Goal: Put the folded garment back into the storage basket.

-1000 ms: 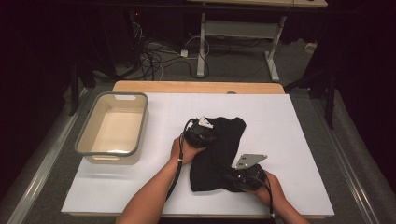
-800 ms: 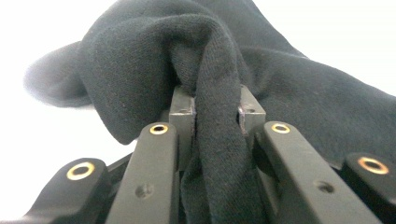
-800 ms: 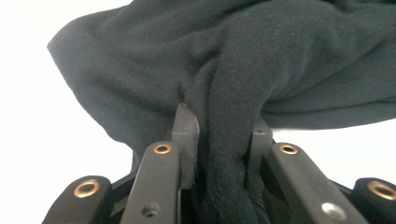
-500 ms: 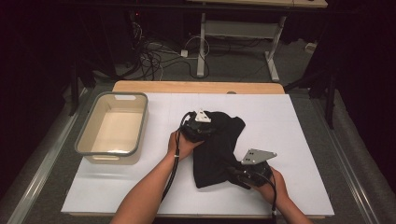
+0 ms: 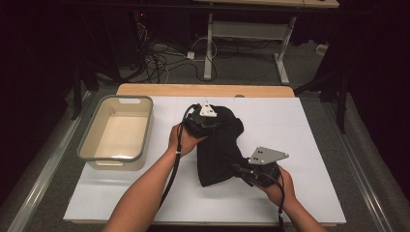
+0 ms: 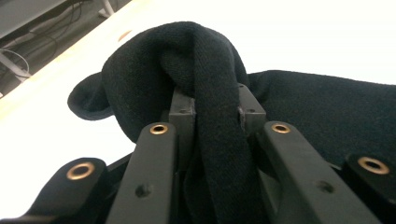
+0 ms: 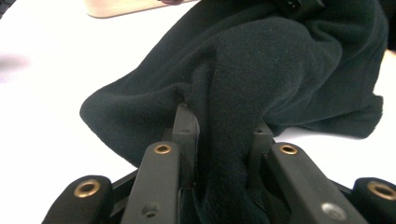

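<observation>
A black knit cloth [image 5: 220, 150] lies bunched at the middle of the white table top [image 5: 300, 125]. My left gripper [image 5: 212, 124] is at the cloth's far left end, shut on a fold of it [image 6: 212, 107]. Near the cloth's front right edge, my right gripper [image 5: 239, 169] is shut on another fold [image 7: 229, 140]. In both gripper views the fabric runs between the black jaws and hides their tips. The cloth is stretched a little between the two grippers.
A beige tub [image 5: 116, 133] with a grey rim stands empty at the table's left. A wooden strip [image 5: 203, 90] runs along the far edge. Cables and desk legs sit on the floor beyond. Bare white surface lies right of the cloth.
Both grippers have lifted and carried the cloth: the left one moved away from me and up, the right one rose slightly. The cloth now looks narrower and more gathered.
</observation>
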`<state>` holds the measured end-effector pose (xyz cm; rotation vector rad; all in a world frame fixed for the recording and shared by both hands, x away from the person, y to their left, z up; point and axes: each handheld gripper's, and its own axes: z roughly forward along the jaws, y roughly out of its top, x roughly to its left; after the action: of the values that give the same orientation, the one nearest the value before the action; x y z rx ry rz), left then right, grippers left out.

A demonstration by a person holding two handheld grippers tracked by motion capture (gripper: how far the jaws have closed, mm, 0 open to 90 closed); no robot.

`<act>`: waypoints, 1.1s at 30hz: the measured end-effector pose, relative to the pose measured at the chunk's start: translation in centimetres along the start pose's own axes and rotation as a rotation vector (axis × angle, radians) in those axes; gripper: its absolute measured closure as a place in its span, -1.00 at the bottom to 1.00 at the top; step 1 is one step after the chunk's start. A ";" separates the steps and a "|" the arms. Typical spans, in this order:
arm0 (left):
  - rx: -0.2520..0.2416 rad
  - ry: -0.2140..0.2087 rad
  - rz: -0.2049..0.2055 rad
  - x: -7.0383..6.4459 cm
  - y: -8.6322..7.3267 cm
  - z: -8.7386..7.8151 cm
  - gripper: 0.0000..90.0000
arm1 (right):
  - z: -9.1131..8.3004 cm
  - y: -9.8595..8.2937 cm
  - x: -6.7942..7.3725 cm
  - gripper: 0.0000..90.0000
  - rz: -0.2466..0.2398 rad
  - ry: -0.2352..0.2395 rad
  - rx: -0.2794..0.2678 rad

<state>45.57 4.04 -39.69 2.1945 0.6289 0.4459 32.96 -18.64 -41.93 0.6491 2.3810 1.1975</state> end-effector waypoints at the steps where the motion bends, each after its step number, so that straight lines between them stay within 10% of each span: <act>1: 0.000 0.000 0.000 0.0 0.0 0.0 0.62 | 0.0 0.0 0.0 0.63 0.000 0.000 0.000; 33: -0.025 0.204 -0.001 5.1 -0.5 -9.2 0.62 | 5.6 8.4 2.3 0.63 -0.062 0.060 -0.195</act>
<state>44.94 12.73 -33.80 2.1413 0.7293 0.6801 35.95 -9.34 -38.53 0.4790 2.2762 1.4179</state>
